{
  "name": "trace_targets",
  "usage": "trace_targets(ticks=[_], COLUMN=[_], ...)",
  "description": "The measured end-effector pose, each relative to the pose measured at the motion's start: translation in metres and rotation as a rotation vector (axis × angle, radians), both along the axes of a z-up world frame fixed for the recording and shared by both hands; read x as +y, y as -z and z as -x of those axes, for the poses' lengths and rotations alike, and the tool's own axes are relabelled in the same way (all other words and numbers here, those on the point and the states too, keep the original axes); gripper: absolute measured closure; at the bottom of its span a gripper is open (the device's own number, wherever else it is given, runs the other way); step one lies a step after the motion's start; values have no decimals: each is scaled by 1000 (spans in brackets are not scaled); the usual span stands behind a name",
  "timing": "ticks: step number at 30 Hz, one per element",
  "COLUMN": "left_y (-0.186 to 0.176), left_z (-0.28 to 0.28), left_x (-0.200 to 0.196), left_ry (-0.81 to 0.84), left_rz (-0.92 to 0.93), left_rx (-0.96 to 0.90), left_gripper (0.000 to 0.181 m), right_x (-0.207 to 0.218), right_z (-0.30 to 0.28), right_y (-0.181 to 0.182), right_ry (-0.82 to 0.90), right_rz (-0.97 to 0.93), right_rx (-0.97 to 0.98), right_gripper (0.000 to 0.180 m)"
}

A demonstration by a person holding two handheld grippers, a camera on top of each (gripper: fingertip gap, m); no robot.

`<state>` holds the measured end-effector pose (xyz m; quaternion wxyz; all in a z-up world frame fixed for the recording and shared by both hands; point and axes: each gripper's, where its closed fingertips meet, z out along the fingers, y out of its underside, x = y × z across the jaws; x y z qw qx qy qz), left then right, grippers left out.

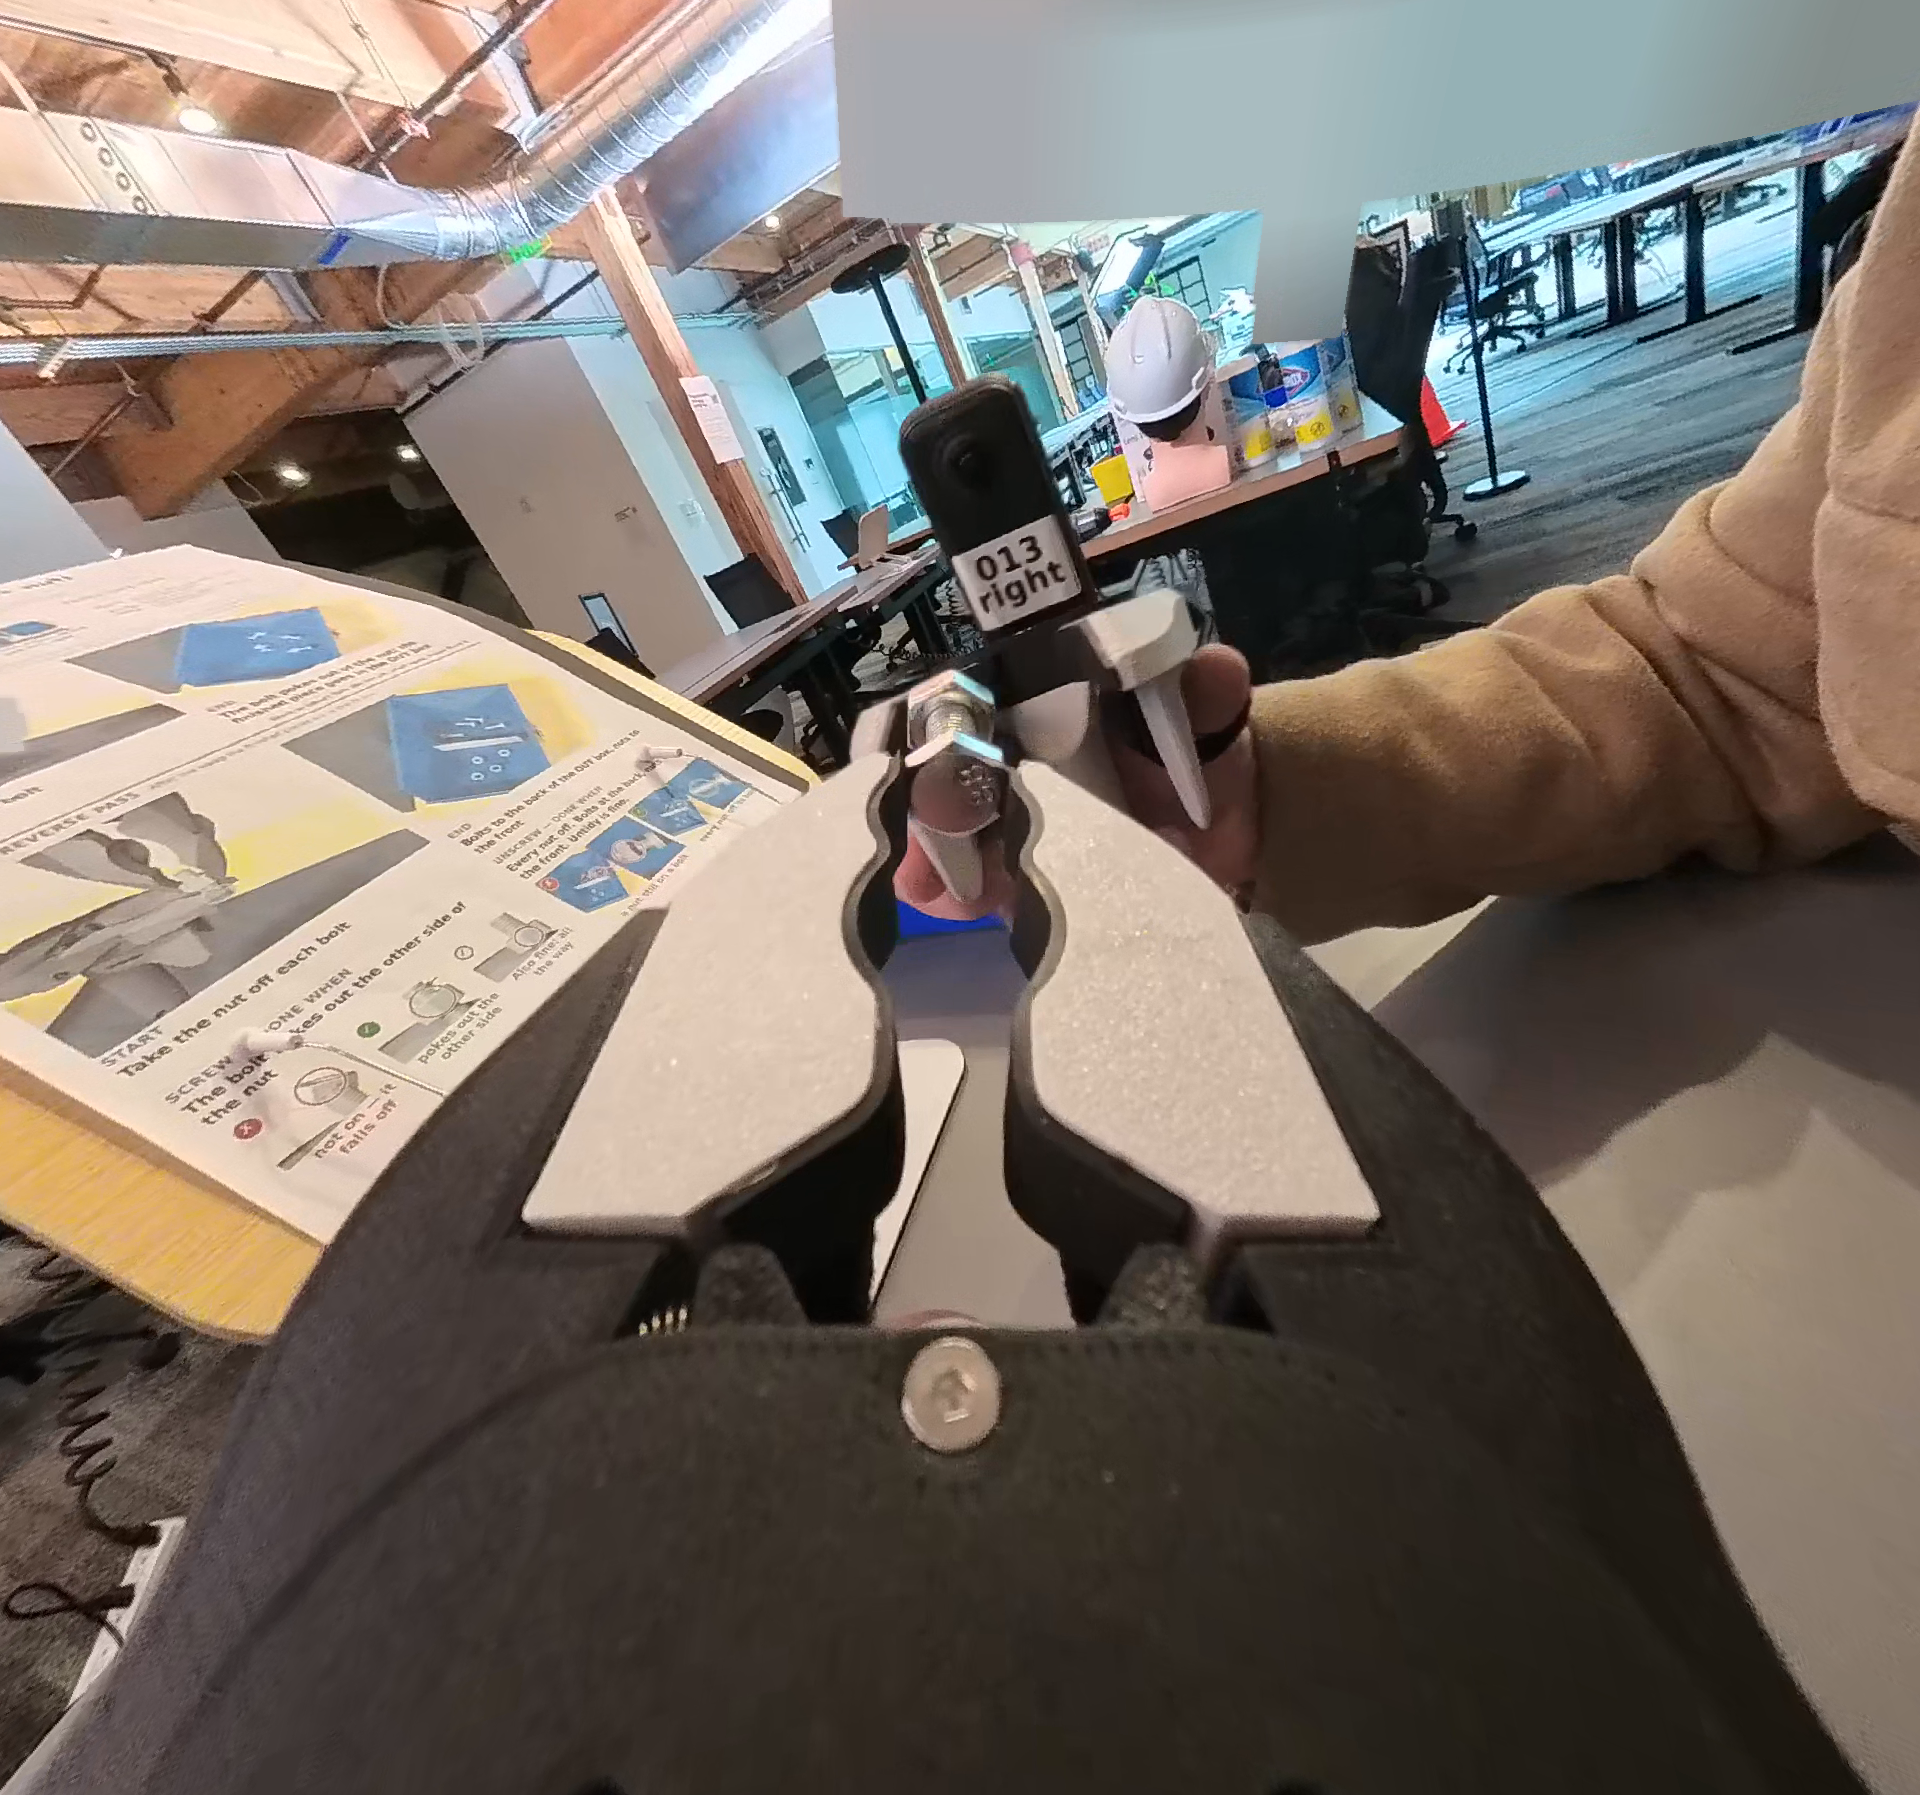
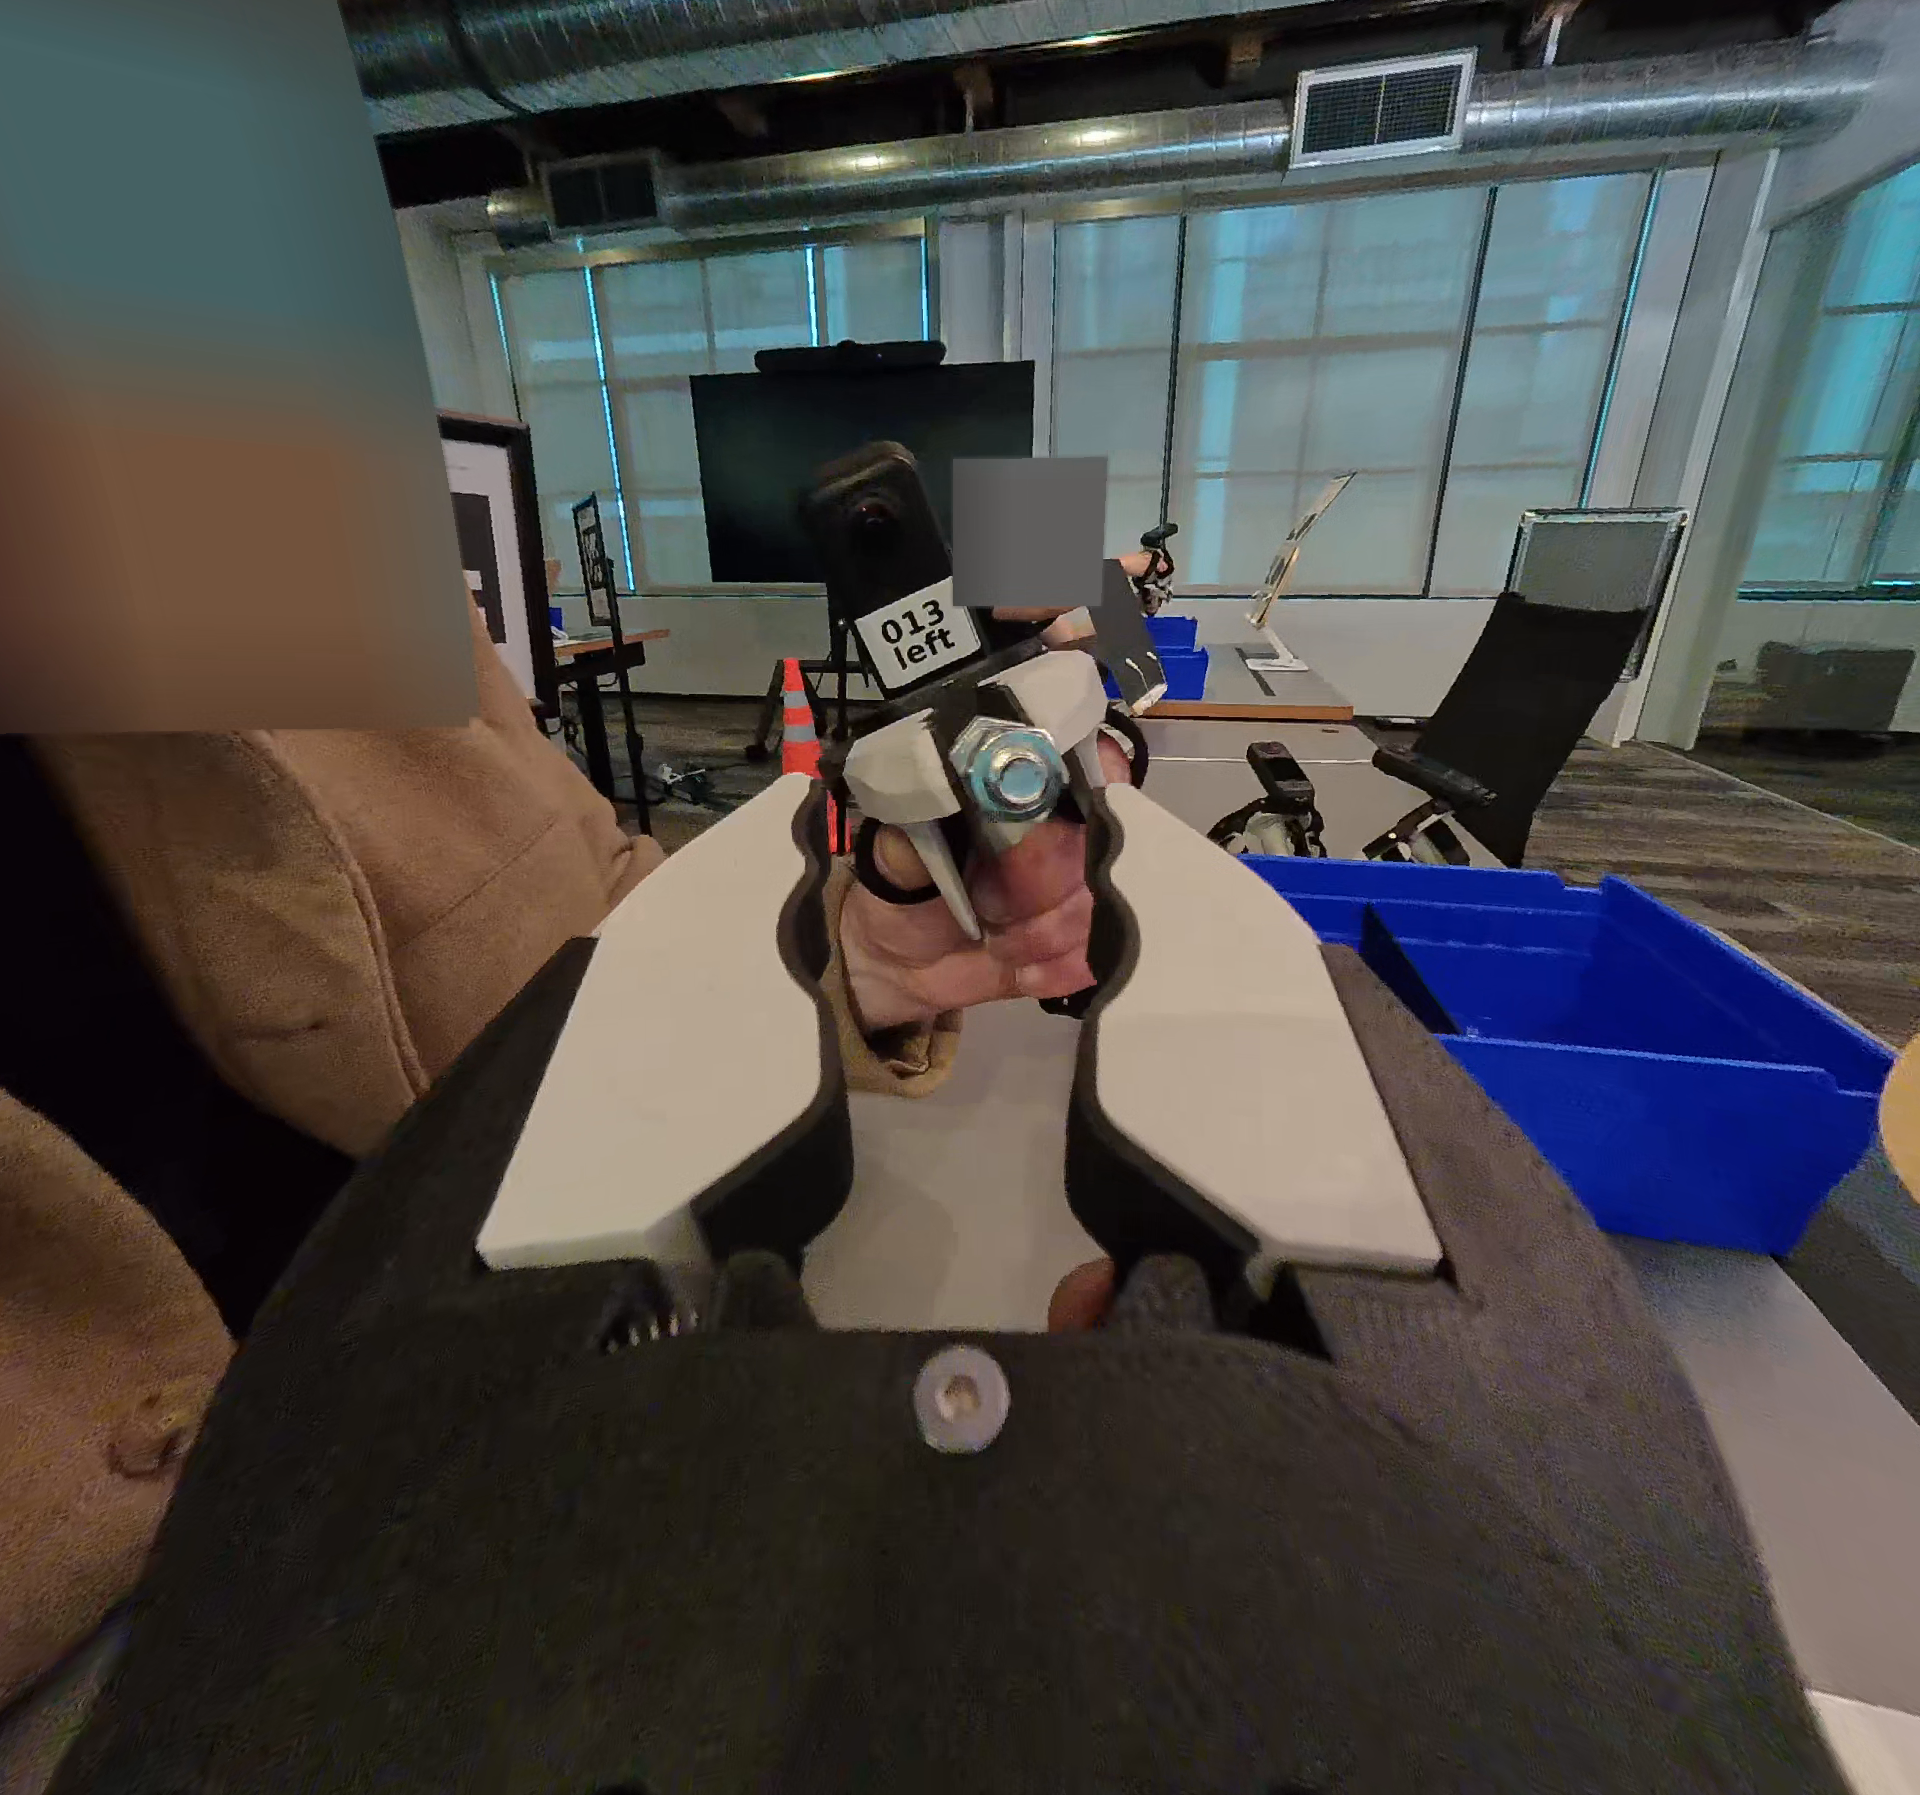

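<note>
- Your left gripper (image 1: 954, 784) sits nearest in the left wrist view. Its jaws are drawn in at the tips and pinch the hex head of a bolt (image 1: 964, 791).
- From those tips the bolt's long axis runs straight ahead and slightly up, away from the left gripper. A steel nut (image 1: 951, 696) sits on the thread just beyond the head.
- Your right gripper (image 2: 961, 795) faces the opposite way, so the two grippers meet nose to nose. In the right wrist view the bolt's threaded end points straight back at the camera, ringed by the nut.
- Its jaws are parted, with the nut between the fingertips. The right-hand finger looks very close to the nut and the left-hand one stands off. You cannot tell from either view whether any pad touches it.
- Both grippers are equally near the bolt: the left has the head end, the right the nut end.
- Just behind the bolt, your hand (image 2: 935, 945) wraps the left gripper's handle.
- Below both grippers lies the grey table (image 1: 1662, 1122).
- Right of the right gripper, a blue divided bin (image 2: 1662, 1070) rests on that table.
- Left of the left gripper, a printed instruction sheet (image 1: 260, 810) lies on a wooden board.
</note>
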<state>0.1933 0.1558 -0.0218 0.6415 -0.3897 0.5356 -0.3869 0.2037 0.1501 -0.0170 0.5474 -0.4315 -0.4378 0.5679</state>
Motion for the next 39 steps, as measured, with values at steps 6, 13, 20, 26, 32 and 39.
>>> trace_targets(ticks=[6,13,20,26,32,39], left_y=[-4,0,-3,4,7,8], left_z=[6,-2,3,-5,-10,-11], left_x=[4,2,5,4,5,8], left_ry=[-14,-7,2,12,15,29], left_rz=[7,4,18,1,-13,-5], left_rx=[-26,2,-27,15,37,28], left_gripper=[164,165,164,165,165,164], right_x=[-23,-2,-14,8,9,10], right_z=[5,2,7,2,5,5], right_y=[15,2,17,5,6,7], right_ry=[-118,-8,-91,56,69,68], right_rz=[-69,-12,-30,-16,-10,4], right_rx=[-119,-15,-122,-30,-38,-26], right_gripper=[160,133,153,141,161,162])
